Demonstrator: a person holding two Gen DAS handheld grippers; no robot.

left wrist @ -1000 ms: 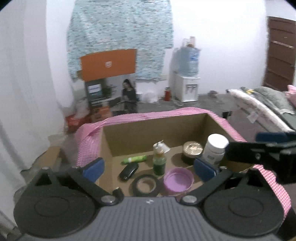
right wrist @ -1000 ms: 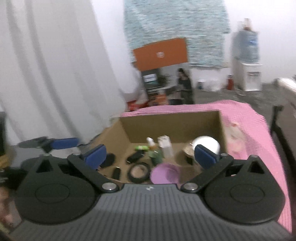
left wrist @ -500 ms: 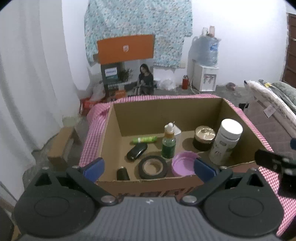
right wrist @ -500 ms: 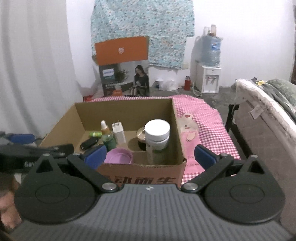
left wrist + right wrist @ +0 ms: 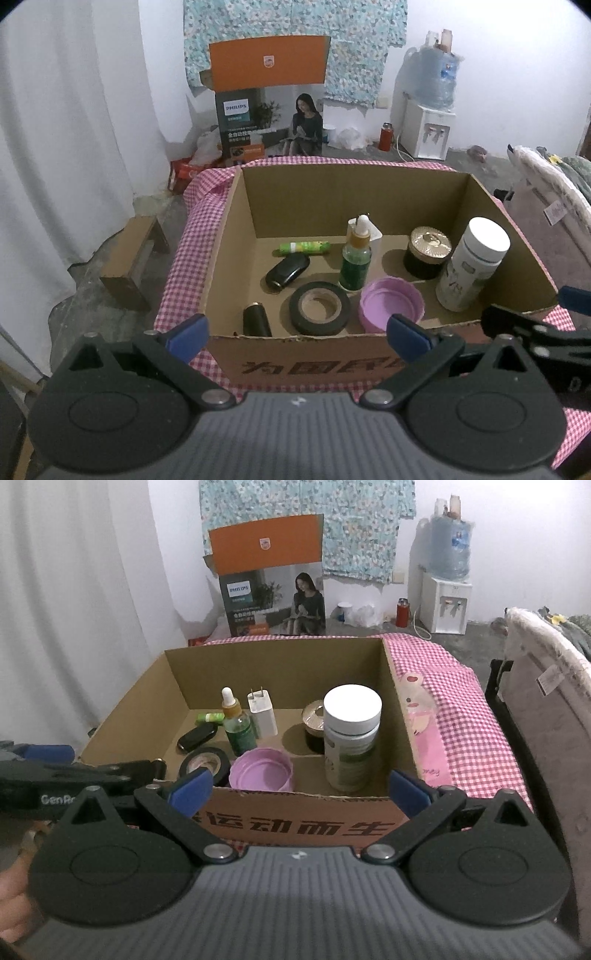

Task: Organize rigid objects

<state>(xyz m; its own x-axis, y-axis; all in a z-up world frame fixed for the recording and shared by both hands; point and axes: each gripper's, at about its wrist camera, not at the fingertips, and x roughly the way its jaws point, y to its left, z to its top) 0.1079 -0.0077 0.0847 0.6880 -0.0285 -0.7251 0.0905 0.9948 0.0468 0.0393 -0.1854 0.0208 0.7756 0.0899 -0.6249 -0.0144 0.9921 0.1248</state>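
Note:
An open cardboard box (image 5: 236,229) (image 5: 391,686) stands on a pink checked cloth (image 5: 192,236). Inside are a white-capped bottle (image 5: 472,264) (image 5: 351,734), a green dropper bottle (image 5: 355,258) (image 5: 238,729), a gold-lidded dark jar (image 5: 426,251), a purple lid (image 5: 391,304) (image 5: 262,773), a black tape roll (image 5: 319,306) (image 5: 205,762), a black key fob (image 5: 287,273), a small black cylinder (image 5: 255,319), a green tube (image 5: 304,246) and a white plug (image 5: 262,714). My left gripper (image 5: 297,332) is open and empty before the box's near wall. My right gripper (image 5: 299,788) is open and empty there too.
A Philips carton (image 5: 269,122) and a water dispenser (image 5: 430,110) stand by the far wall. A small wooden stool (image 5: 133,258) is left of the table. White curtains (image 5: 55,147) hang at the left. A bed (image 5: 546,686) lies at the right.
Both grippers have pulled back and risen from over the box; its near wall now shows in front of them. Both stay open and empty.

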